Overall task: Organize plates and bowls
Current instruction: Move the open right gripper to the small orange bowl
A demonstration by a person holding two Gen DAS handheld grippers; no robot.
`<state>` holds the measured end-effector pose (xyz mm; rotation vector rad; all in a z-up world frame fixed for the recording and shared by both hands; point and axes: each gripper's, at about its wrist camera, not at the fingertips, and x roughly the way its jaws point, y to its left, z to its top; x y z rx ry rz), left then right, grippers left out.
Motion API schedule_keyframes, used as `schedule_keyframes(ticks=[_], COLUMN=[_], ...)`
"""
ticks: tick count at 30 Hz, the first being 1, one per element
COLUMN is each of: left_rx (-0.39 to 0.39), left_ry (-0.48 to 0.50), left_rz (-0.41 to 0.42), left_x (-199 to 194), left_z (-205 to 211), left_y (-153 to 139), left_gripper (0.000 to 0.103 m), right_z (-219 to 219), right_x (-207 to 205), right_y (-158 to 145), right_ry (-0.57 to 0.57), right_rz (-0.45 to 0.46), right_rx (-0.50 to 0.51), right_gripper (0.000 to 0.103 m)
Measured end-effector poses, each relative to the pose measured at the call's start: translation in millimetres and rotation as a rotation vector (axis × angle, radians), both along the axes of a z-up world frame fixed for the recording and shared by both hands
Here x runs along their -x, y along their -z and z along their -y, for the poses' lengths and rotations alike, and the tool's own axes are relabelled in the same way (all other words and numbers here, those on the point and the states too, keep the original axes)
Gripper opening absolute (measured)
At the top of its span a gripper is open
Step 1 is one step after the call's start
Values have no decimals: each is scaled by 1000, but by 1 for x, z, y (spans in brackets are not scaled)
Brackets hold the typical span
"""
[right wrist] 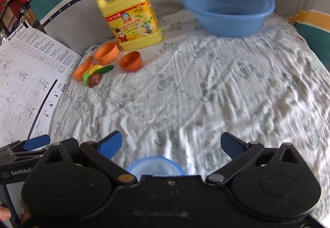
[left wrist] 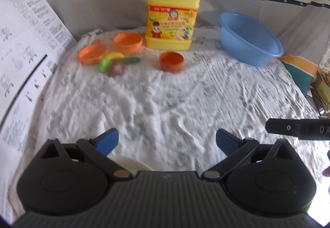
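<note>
An orange plate (left wrist: 92, 54) (right wrist: 82, 71), a larger orange bowl (left wrist: 128, 43) (right wrist: 107, 53) and a small orange bowl (left wrist: 171, 61) (right wrist: 130, 61) sit at the far left of the cloth. A blue basin (left wrist: 250, 38) (right wrist: 229, 8) stands at the far right. My left gripper (left wrist: 167, 141) is open and empty, low over the near cloth. My right gripper (right wrist: 171, 143) is open and empty; a blue-rimmed white dish (right wrist: 154, 166) lies just under its body. The left gripper's fingers (right wrist: 36, 143) show at the left edge of the right wrist view.
A yellow detergent jug (left wrist: 172, 14) (right wrist: 132, 18) stands at the back. Toy vegetables (left wrist: 115, 63) (right wrist: 96, 75) lie by the orange plate. A printed instruction sheet (left wrist: 24, 53) (right wrist: 26, 83) lies on the left. A wrinkled white cloth (left wrist: 165, 100) covers the table.
</note>
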<state>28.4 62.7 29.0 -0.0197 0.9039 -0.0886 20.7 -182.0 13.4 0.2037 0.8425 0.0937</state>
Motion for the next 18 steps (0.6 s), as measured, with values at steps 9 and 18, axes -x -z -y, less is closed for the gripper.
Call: schedule_keyframes(ticks=[9, 18], left_rx=[-16, -15], left_ry=[-29, -80], left_rz=[32, 26], left_x=[-62, -138], left_z=[-15, -24], left_y=[-7, 16], left_gripper=[103, 103], right_z=[-21, -36], right_x=[-59, -138], right_y=[-12, -6], right_ry=[-26, -17], right_rz=[17, 6], right_rx=[2, -14], right_gripper=[103, 103])
